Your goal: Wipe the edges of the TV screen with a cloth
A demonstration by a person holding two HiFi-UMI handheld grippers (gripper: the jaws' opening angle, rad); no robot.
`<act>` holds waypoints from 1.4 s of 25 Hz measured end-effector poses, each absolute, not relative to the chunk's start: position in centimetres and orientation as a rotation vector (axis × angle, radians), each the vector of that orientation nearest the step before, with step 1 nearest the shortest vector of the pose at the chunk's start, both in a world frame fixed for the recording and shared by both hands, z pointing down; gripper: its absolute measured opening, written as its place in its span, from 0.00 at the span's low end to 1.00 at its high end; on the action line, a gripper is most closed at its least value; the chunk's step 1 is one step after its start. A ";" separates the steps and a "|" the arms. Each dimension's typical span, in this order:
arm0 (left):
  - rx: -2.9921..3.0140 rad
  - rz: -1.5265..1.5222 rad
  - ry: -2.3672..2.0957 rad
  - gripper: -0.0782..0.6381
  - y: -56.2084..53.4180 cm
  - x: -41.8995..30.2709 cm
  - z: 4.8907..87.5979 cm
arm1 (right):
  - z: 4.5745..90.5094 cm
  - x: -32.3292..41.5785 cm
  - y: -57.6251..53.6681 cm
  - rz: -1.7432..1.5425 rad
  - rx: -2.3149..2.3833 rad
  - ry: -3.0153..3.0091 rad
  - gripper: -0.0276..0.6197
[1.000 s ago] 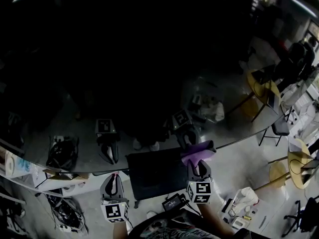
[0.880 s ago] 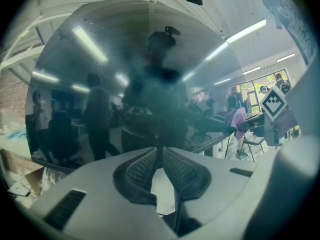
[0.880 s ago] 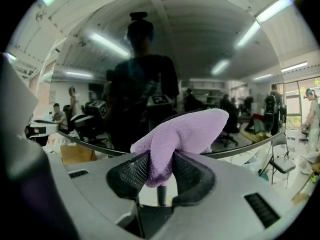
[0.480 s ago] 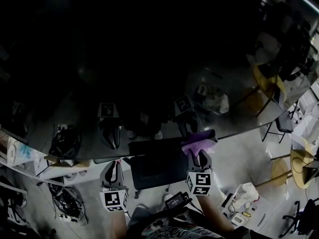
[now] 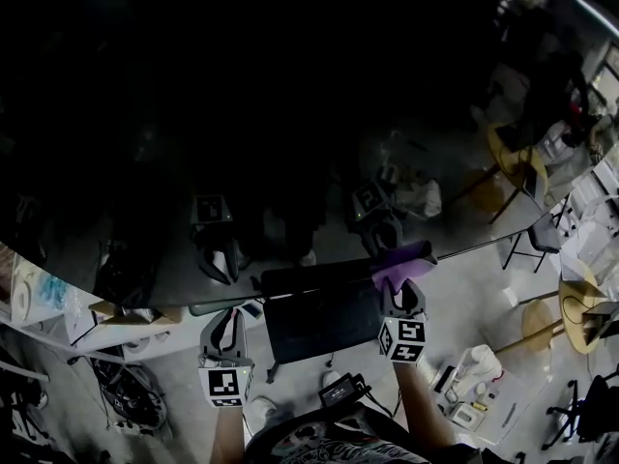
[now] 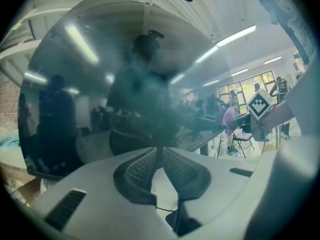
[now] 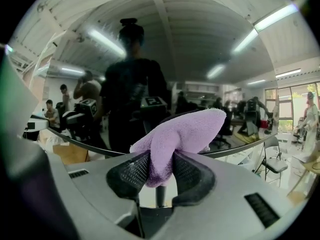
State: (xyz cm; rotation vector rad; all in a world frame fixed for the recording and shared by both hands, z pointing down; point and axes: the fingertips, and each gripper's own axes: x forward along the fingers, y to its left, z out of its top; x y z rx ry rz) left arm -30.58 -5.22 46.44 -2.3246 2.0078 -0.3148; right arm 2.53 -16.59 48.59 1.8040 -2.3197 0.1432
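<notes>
The big, dark, shiny TV screen (image 5: pixel 242 114) fills most of the head view, and the room shows in it like in a mirror. The soft purple cloth (image 7: pixel 175 139) is right at the bottom edge of the TV screen, toward its right part. The right gripper (image 7: pixel 160 169) squeezes the cloth tight between its two black jaws. A fat fold of cloth sticks out past the tips and seems to touch the edge. The left gripper (image 6: pixel 161 159) is below the bottom edge of the TV screen, further to the left, and apart from it. Its jaws are pressed together with nothing in them.

The step looks like wiping along the bottom edge. To do it well, the cloth should press softly on the edge and slide along it in one long line. Only the soft cloth should touch the TV screen, never the hard jaws, or the glass could get scratched. The grip needs to be tight so the cloth does not slip out. The other edges of the TV screen need a wipe too.
</notes>
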 end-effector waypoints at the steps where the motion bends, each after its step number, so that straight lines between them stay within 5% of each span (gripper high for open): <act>1: -2.329 -0.314 2.002 0.18 -5.2 -30.9 46.3 | 48.6 2.3 -16.6 0.147 1.811 -2.315 0.25; 35: -2.370 -0.270 1.902 0.18 -2.8 -33.1 43.9 | 47.9 -3.5 -13.5 0.176 1.800 -2.327 0.25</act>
